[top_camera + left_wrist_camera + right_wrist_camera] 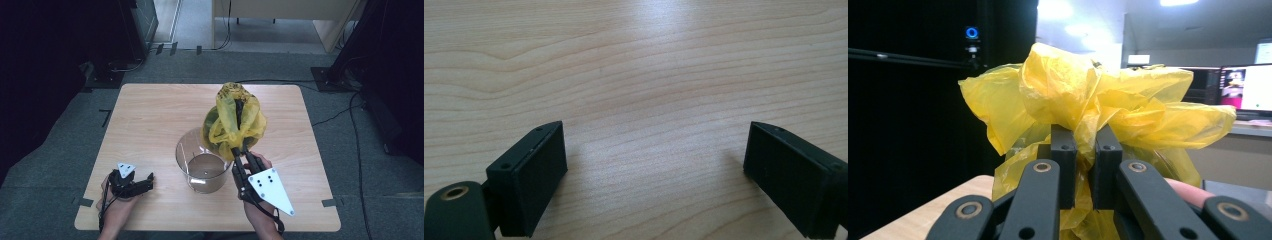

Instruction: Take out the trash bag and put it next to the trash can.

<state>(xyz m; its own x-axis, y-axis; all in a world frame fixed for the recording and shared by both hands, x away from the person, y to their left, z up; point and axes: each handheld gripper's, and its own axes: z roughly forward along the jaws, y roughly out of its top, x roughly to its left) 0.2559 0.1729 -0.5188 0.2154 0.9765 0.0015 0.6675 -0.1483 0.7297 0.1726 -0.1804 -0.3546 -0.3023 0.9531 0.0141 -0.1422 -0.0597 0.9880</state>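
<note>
While the left gripper (pixel 145 183) rests on the table (pixel 150 115) on the near-left side of the clear container (pixel 204 167), jaws spread wide and empty, the right gripper (pixel 1083 150) pinches a crumpled yellow plastic bag (pixel 235 120), jaws nearly closed on a fold. Bag hangs lifted just beyond the container's far-right rim, partly over it. Risk, judged: thin film could slip from the narrow pinch, or billowing folds could snag the rim and tip the unsteadied container.

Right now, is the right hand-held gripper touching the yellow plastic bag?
Touching. In the right gripper view the right hand-held gripper has its jaws closed on a bunched fold of the yellow plastic bag, with plastic squeezed between them.
</note>
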